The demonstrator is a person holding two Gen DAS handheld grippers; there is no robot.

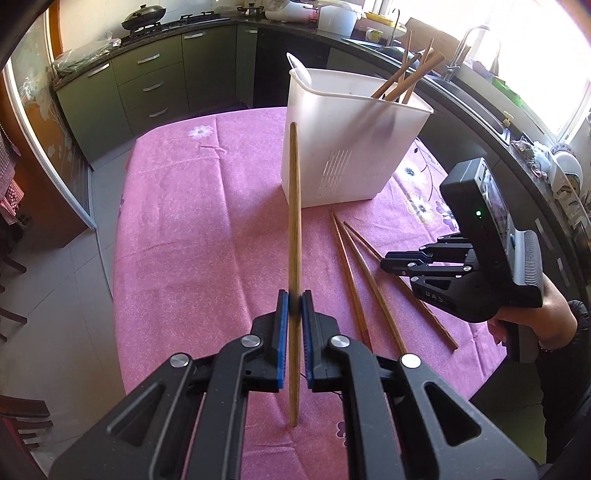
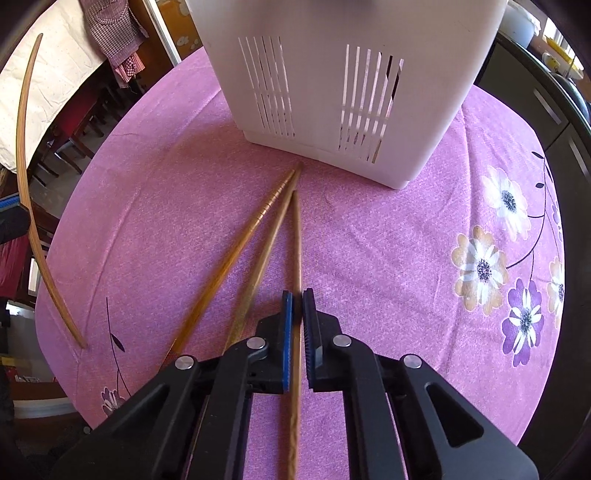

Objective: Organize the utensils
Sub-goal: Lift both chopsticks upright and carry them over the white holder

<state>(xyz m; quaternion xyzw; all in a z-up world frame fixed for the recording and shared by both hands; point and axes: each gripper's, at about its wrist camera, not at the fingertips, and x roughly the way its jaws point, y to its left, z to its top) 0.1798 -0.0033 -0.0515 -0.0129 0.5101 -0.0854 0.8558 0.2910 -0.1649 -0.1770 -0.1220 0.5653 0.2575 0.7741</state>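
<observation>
My left gripper (image 1: 295, 299) is shut on a wooden chopstick (image 1: 294, 221), held clear of the pink tablecloth (image 1: 207, 229) and pointing towards the white slotted utensil holder (image 1: 343, 155). Several chopsticks (image 1: 406, 74) stand in that holder. Three more lie on the cloth to the right. My right gripper (image 2: 297, 295) is down over them, shut on the rightmost chopstick (image 2: 297, 240), which still lies flat. The other two chopsticks (image 2: 236, 258) fan out to its left, tips near the holder (image 2: 332, 74). The left-held chopstick (image 2: 26, 166) shows at the far left.
The round table's edge curves close on every side. A hand (image 1: 535, 321) grips the right tool at the table's right edge. Dark counters with a wok (image 1: 144, 16) and a sink tap (image 1: 469, 40) run behind. Wooden chairs (image 1: 11, 314) stand on the left.
</observation>
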